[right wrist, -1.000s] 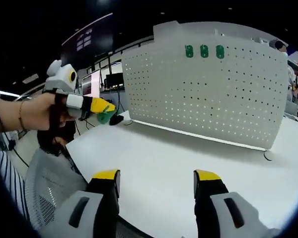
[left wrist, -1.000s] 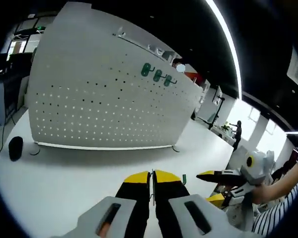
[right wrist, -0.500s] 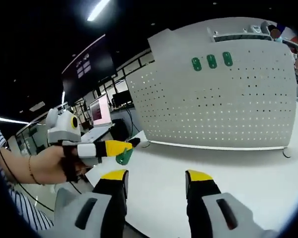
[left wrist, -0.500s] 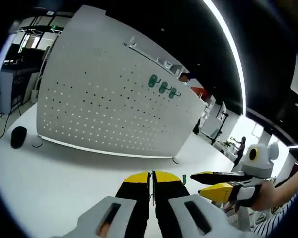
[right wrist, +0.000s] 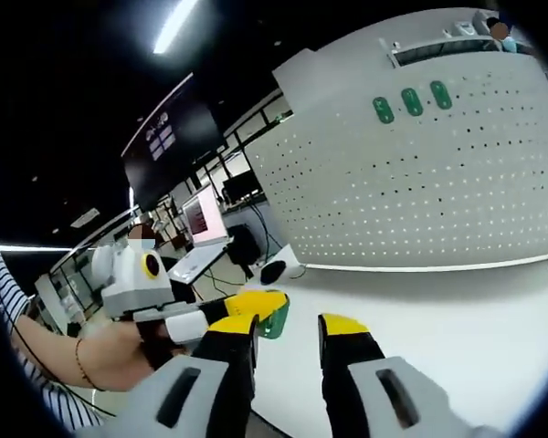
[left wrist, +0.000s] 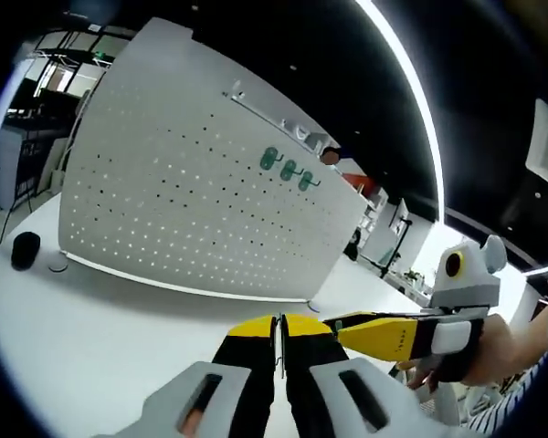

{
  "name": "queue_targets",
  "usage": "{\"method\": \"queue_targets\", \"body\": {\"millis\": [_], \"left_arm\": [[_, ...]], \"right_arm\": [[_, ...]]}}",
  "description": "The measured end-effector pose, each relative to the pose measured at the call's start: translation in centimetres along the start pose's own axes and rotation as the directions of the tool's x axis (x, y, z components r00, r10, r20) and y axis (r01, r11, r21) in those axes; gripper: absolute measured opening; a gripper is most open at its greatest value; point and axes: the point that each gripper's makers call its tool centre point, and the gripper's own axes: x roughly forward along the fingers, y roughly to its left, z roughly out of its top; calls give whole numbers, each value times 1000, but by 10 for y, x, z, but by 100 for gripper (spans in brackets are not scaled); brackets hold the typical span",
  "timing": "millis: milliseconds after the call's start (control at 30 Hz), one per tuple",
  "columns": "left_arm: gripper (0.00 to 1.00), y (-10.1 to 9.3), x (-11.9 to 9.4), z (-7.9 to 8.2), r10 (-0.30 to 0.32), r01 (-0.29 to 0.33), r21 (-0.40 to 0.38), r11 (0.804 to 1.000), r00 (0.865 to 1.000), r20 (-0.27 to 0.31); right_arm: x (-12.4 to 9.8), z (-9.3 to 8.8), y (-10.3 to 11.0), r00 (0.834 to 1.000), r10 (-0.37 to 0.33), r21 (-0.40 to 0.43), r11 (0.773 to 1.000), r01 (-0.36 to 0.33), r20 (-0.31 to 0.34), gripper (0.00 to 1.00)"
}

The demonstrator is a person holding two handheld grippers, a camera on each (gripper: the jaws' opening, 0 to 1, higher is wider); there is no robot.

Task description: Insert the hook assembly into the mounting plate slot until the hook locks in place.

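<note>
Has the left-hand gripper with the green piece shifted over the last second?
Yes. In the right gripper view the left gripper, clamping the green hook, has come away from the white pegboard toward the right gripper's jaws.

No text, label or number is legible anywhere.
</note>
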Motion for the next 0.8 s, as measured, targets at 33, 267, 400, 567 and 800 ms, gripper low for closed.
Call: {"method": "queue_targets", "body": {"millis": [33, 267, 400, 567, 800], "left_arm": [[1, -1, 0, 1, -9, 9, -7, 1000, 1000, 6], [1, -7, 1, 7, -30, 30, -2, 1000, 999, 32], [1, -8, 1, 7, -40, 40, 3, 999, 998, 37], [1, -8, 1, 9, -46, 46, 3, 999, 998, 46], [1, -7, 2, 11, -50, 50, 5, 999, 997, 56]], "right_arm": [[1, 0, 0, 1000, 3, 3, 1000, -3, -2, 21], [4, 0, 6, 1000, 22, 29, 999, -21, -10, 16], [7, 0, 6, 1000, 25, 19, 1000, -24, -17, 13], [8, 1, 8, 999, 36, 21, 999, -36, -19, 11], [9, 4, 11, 998, 52, 21, 998, -52, -18, 7]]}}
